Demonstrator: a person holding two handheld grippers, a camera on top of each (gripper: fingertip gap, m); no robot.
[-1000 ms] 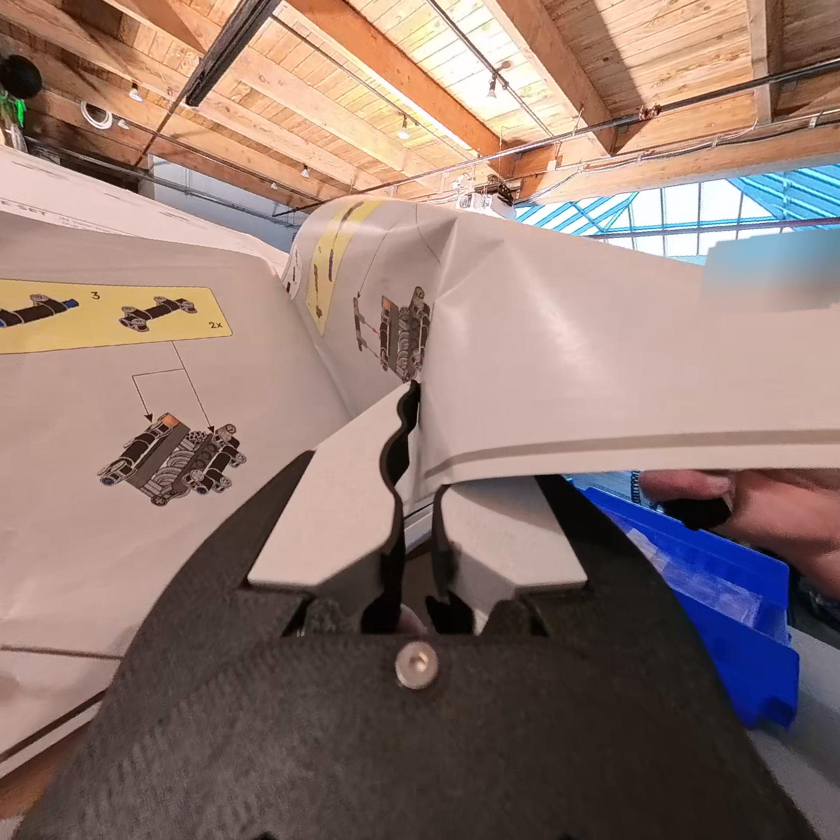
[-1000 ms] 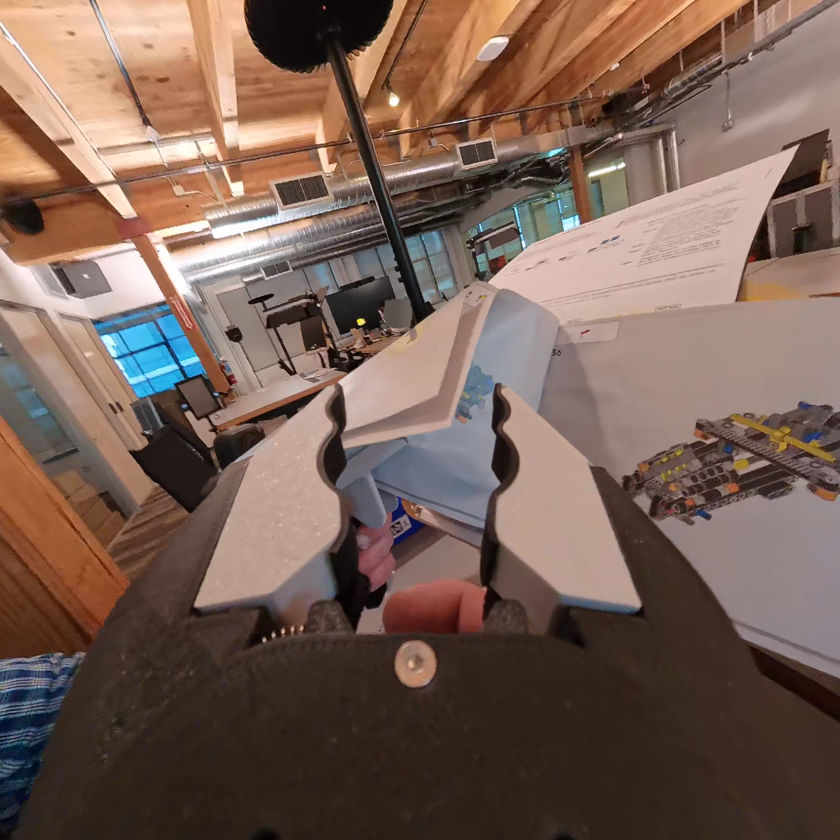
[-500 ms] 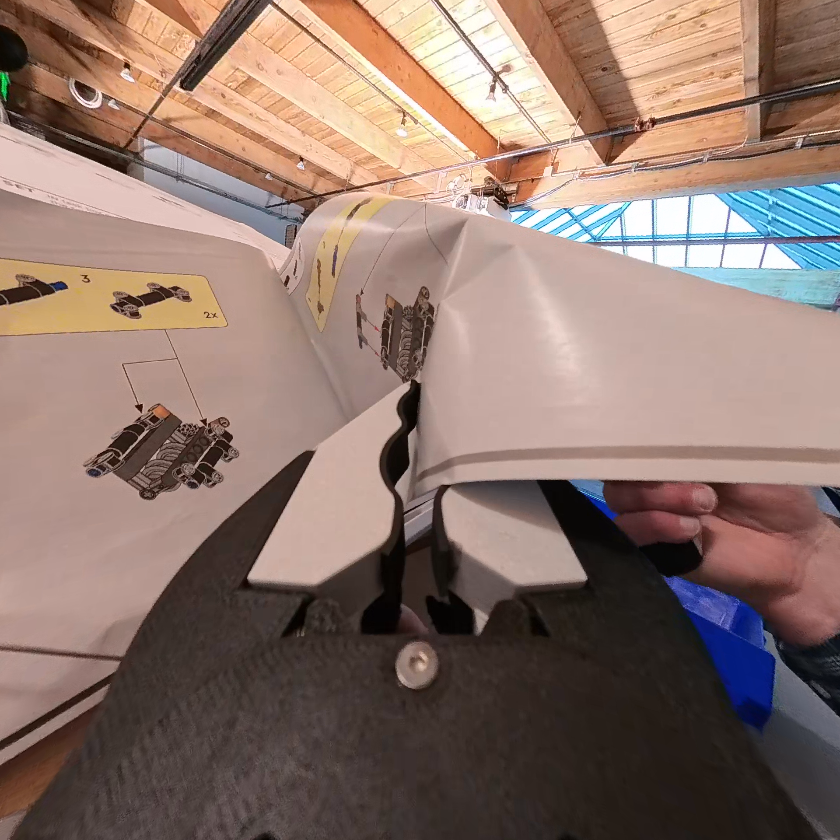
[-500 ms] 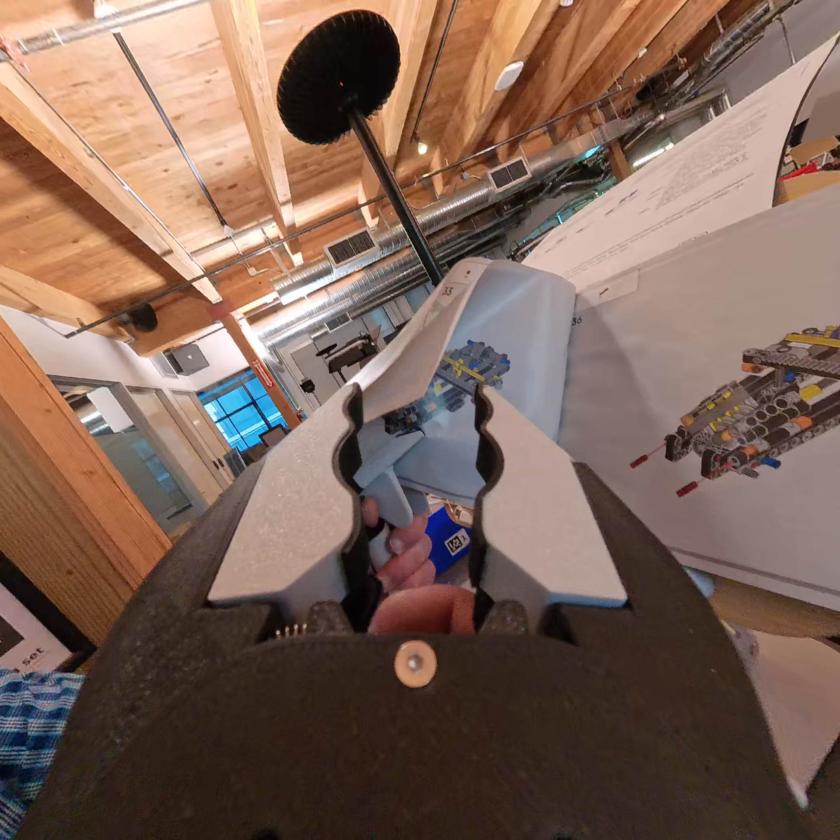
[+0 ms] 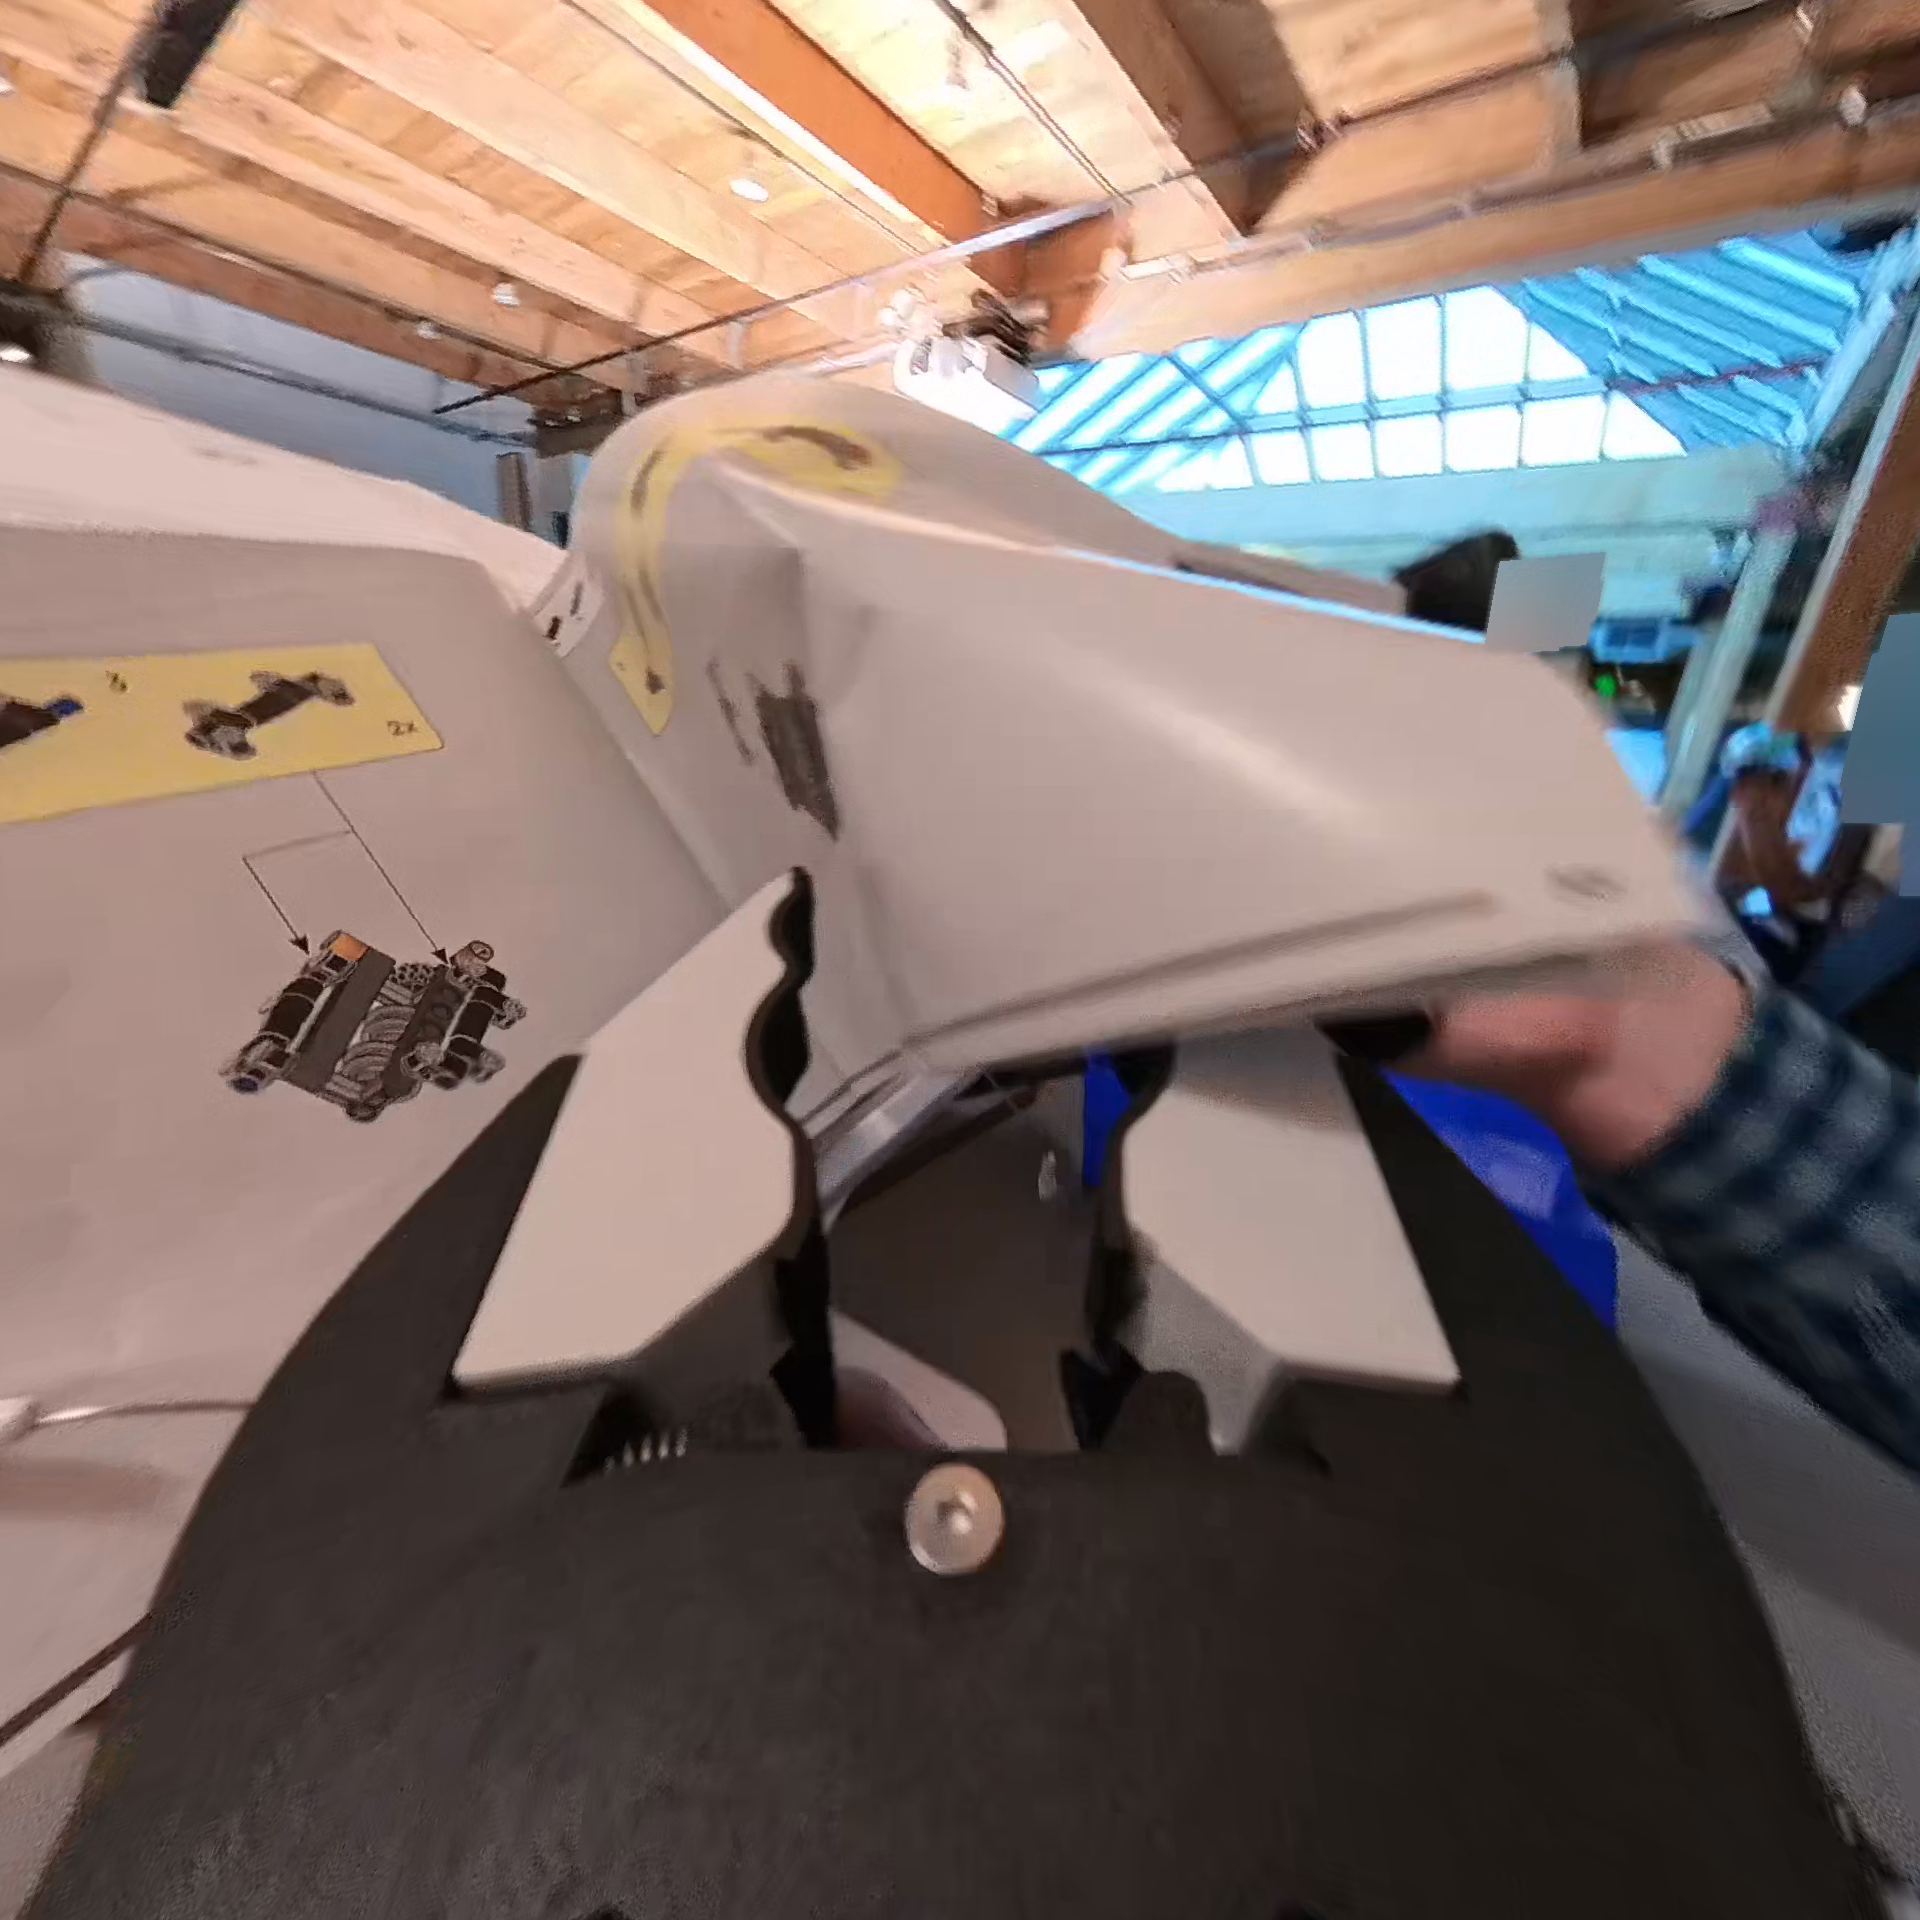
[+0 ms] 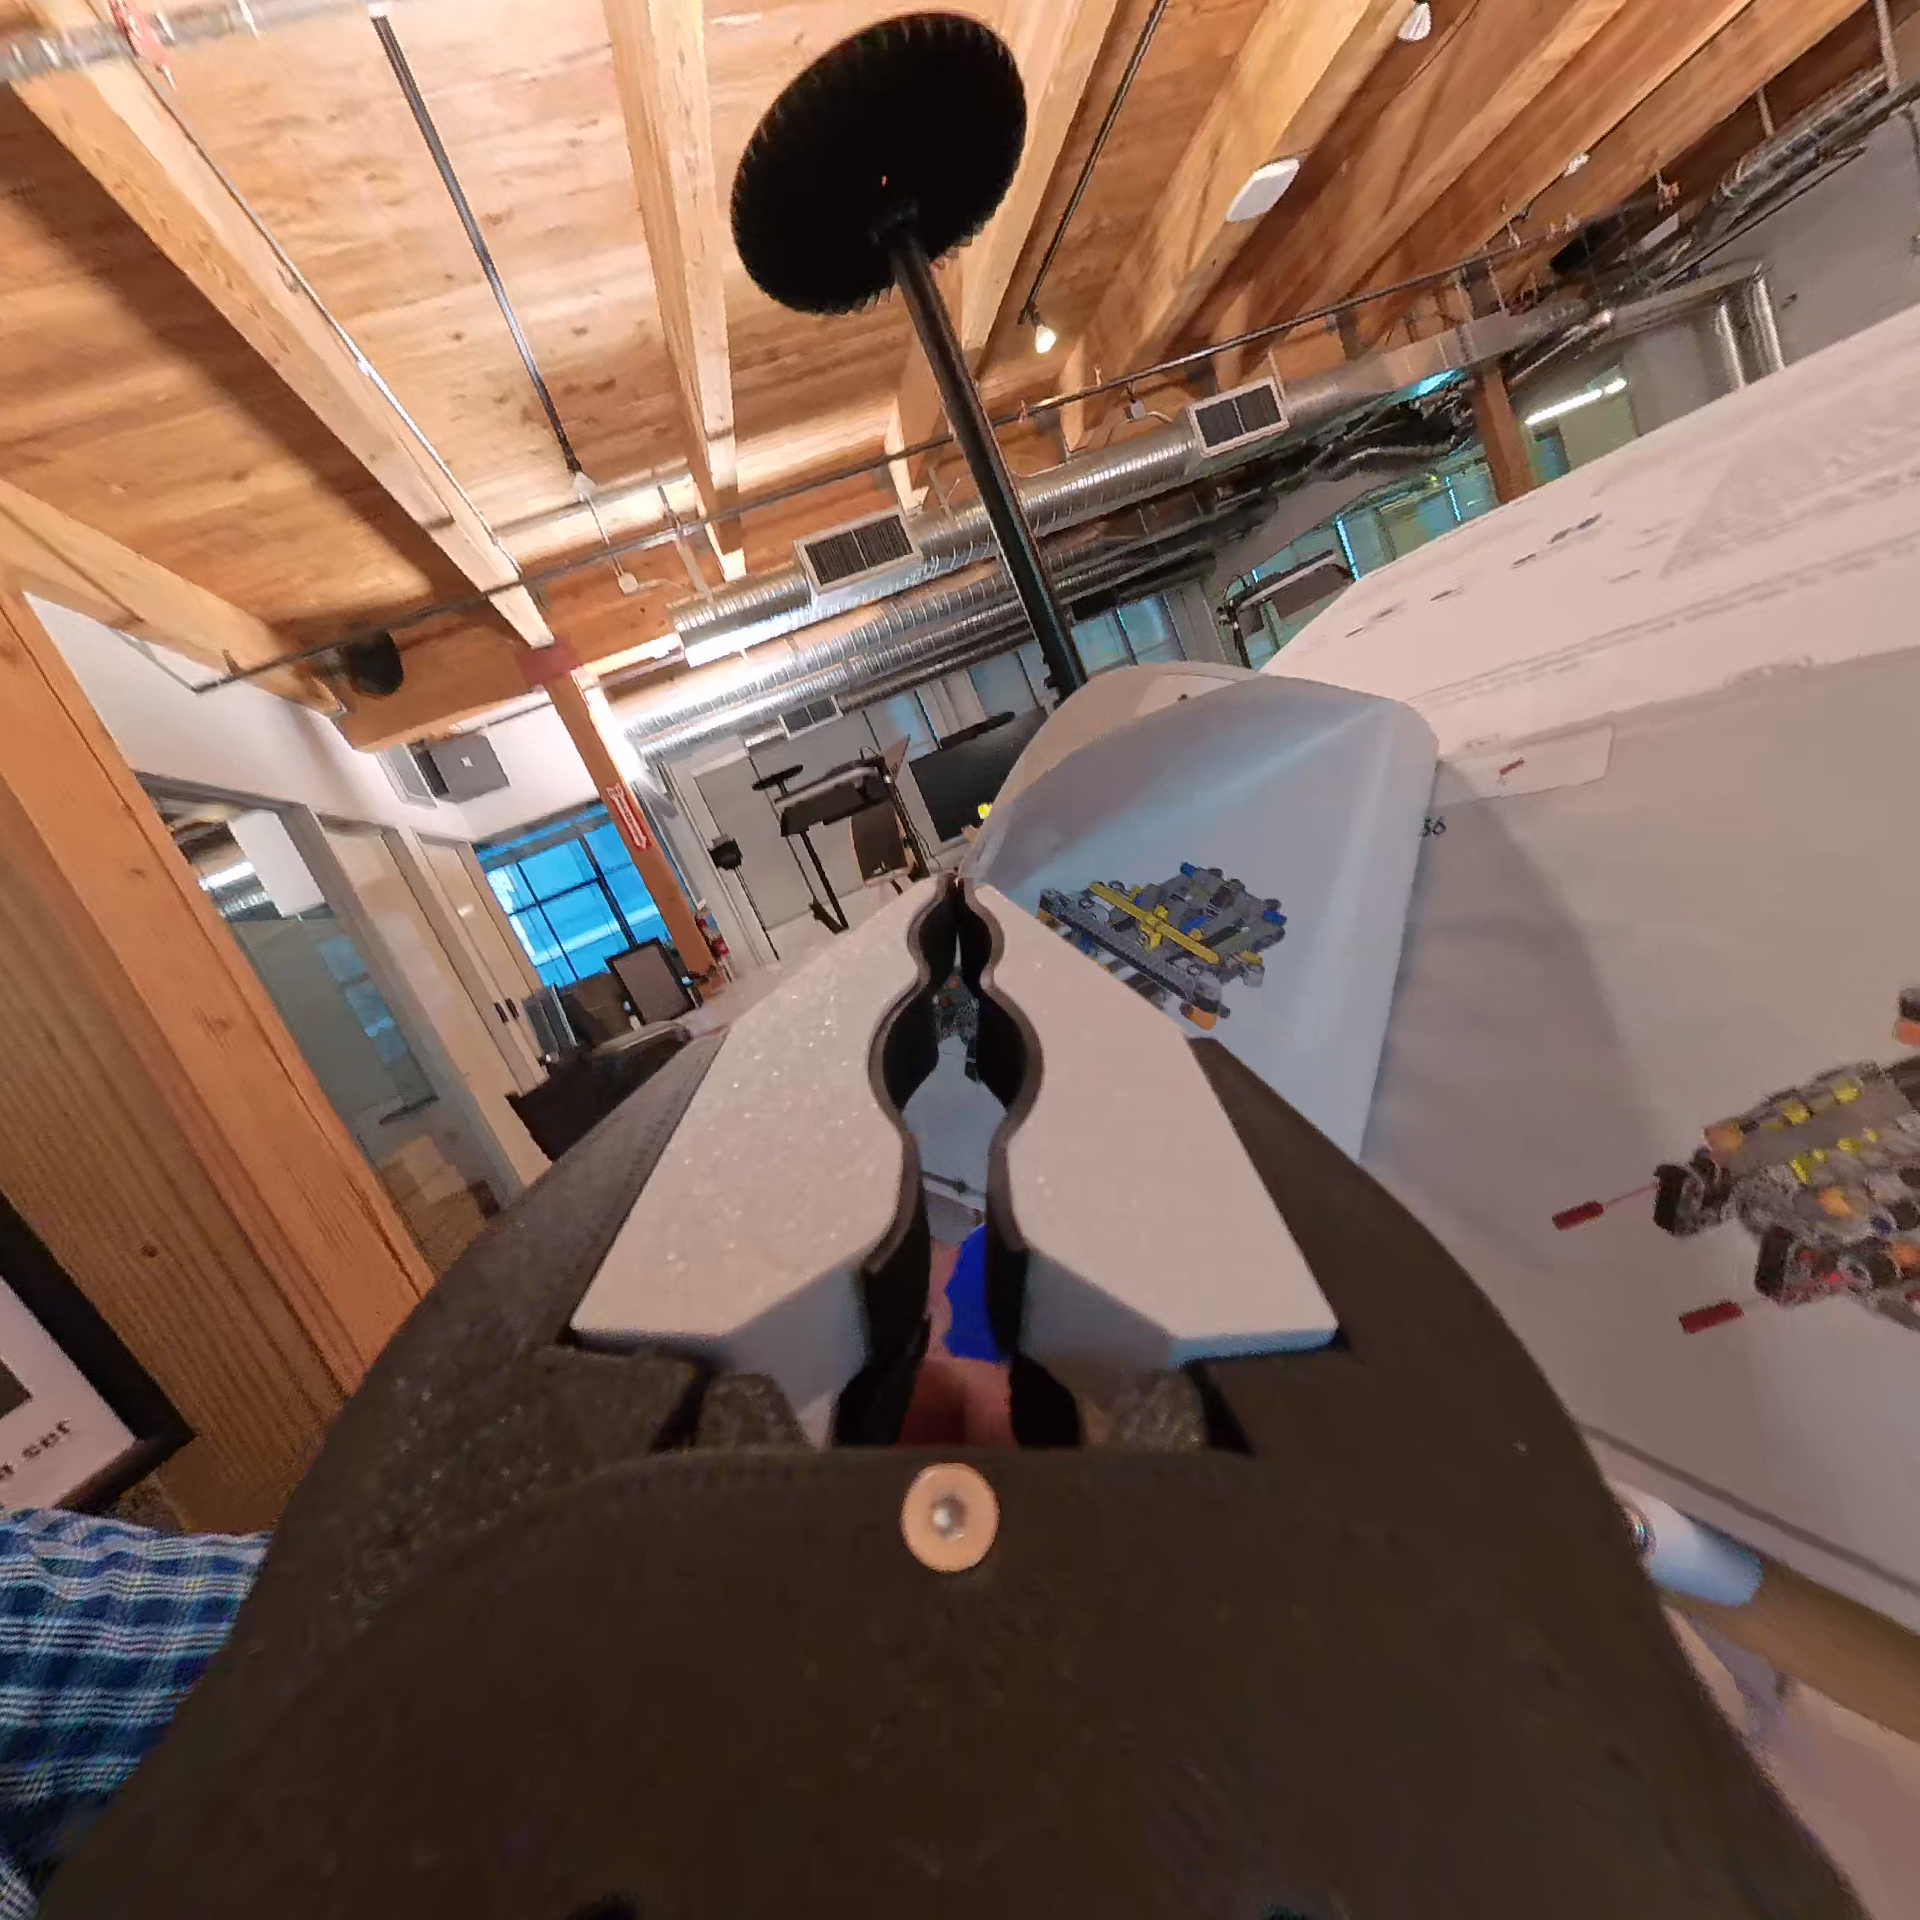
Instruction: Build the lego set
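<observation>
The open instruction booklet (image 5: 312,935) fills the left wrist view, with build pictures on its pages. A bent bundle of its pages (image 5: 1195,790) arches over my left gripper (image 5: 987,997), whose jaws stand apart with nothing clamped between them. My right gripper (image 6: 954,914) is shut at the tips on the edge of that curled page bundle (image 6: 1226,831). The hand with a plaid sleeve (image 5: 1579,1049) that holds the right gripper shows under the far edge of the bundle in the left wrist view. No loose lego pieces are in sight.
A blue bin (image 5: 1507,1153) sits low behind the pages at the right. The flat booklet page (image 6: 1662,1039) takes up the right side of the right wrist view. A black pole with a round disc (image 6: 878,166) rises behind the booklet. Both views tilt up at the wooden ceiling.
My left gripper has opened and let go of the pages. My right gripper has closed on the edge of the page bundle. The bundle has swung over toward the right.
</observation>
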